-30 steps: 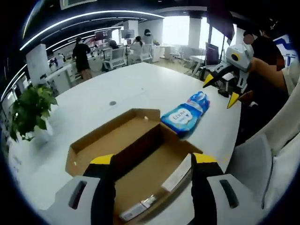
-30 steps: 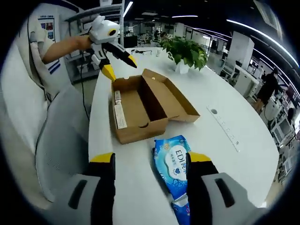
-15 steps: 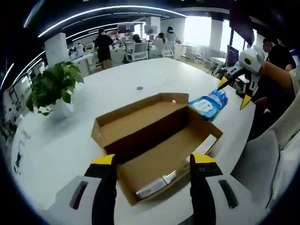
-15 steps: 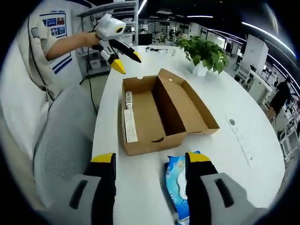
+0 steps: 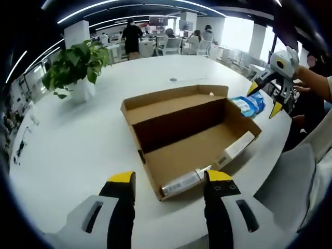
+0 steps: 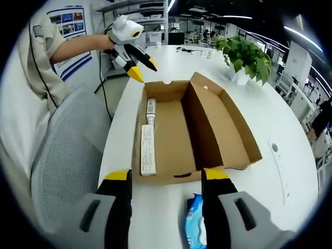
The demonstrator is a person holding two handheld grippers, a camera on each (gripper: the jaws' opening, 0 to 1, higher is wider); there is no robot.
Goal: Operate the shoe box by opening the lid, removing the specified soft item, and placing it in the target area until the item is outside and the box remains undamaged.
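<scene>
Though emptied, brown shoe box (image 6: 192,129) — lid flung open, undamaged.

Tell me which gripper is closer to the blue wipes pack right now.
Right. The right gripper hangs just above the blue wipes pack, which lies between its jaws in its view. The left gripper sits at the far end of the open shoe box.

Bright, even light from ceiling strips (image 5: 104,8) and far windows (image 5: 236,31) washes the white table (image 5: 67,140), the box (image 5: 192,135) casts soft shadows inside, and fisheye bending blurs both views' edges.
</scene>
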